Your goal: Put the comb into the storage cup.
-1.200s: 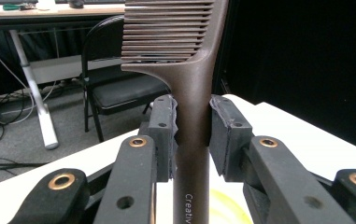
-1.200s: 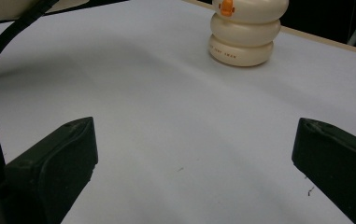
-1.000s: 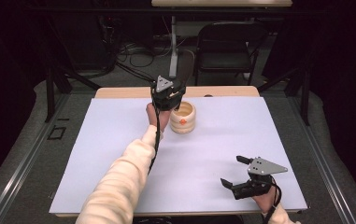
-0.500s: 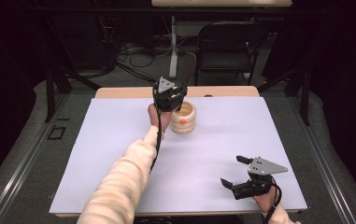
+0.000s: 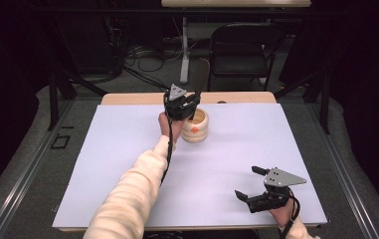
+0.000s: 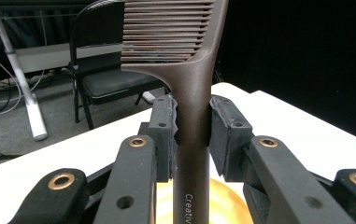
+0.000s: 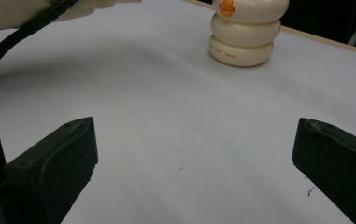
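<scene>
My left gripper (image 6: 193,126) is shut on the handle of a dark brown comb (image 6: 192,70), whose teeth point left at the top of the left gripper view. In the high view the left gripper (image 5: 191,105) hovers at the left rim of a cream ribbed cup (image 5: 197,130) with an orange mark; the cup's yellowish inside (image 6: 222,200) shows right below the jaws. My right gripper (image 5: 250,183) stands open near the table's front right, nothing between its jaws. The cream cup (image 7: 245,35) appears far ahead in the right gripper view.
A white sheet (image 5: 127,149) covers the wooden table (image 5: 127,98). A dark folding chair (image 5: 241,47) and a white desk leg (image 5: 184,45) with cables stand beyond the far edge. The left sleeve (image 5: 127,194) and its cable cross the sheet's middle.
The left gripper with the comb has shifted slightly right, closer over the cup's rim. The right gripper has stayed put.
</scene>
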`<state>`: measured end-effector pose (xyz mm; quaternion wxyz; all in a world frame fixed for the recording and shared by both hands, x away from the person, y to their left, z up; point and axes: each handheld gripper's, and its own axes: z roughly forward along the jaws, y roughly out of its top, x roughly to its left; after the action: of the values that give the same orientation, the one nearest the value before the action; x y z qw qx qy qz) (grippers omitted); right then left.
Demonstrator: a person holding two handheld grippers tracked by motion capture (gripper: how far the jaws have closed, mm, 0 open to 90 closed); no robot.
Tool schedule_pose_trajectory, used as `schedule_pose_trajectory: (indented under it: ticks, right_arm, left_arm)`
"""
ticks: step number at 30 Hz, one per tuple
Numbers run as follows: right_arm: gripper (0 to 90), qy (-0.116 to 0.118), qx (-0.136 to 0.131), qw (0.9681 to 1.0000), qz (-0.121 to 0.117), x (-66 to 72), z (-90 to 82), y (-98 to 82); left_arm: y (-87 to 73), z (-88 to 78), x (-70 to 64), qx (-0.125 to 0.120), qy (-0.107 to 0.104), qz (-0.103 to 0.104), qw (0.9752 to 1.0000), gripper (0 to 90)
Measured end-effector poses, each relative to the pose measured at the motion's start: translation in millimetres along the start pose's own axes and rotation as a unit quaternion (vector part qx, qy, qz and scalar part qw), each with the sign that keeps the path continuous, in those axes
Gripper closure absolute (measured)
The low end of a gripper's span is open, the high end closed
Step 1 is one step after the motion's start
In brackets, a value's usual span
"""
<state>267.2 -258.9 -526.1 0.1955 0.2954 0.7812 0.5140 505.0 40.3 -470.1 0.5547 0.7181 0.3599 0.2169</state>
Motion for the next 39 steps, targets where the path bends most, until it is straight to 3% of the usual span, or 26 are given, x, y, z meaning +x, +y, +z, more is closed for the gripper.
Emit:
schedule_pose_trajectory:
  ticks: [6, 39]
  right_arm:
    - [0.0, 0.000, 0.000, 1.0000, 0.002, 0.2, -0.1, 0.1]
    - [0.0, 0.001, 0.000, 1.0000, 0.002, -0.1, 0.3, 0.1]
  left_arm:
    - [-3.8, 1.9, 1.2, 0.009, -0.006, -0.006, 0.9999, 71.8]
    - [-13.0, 7.7, 0.1, 0.054, -0.016, 0.012, 0.9983, 71.7]
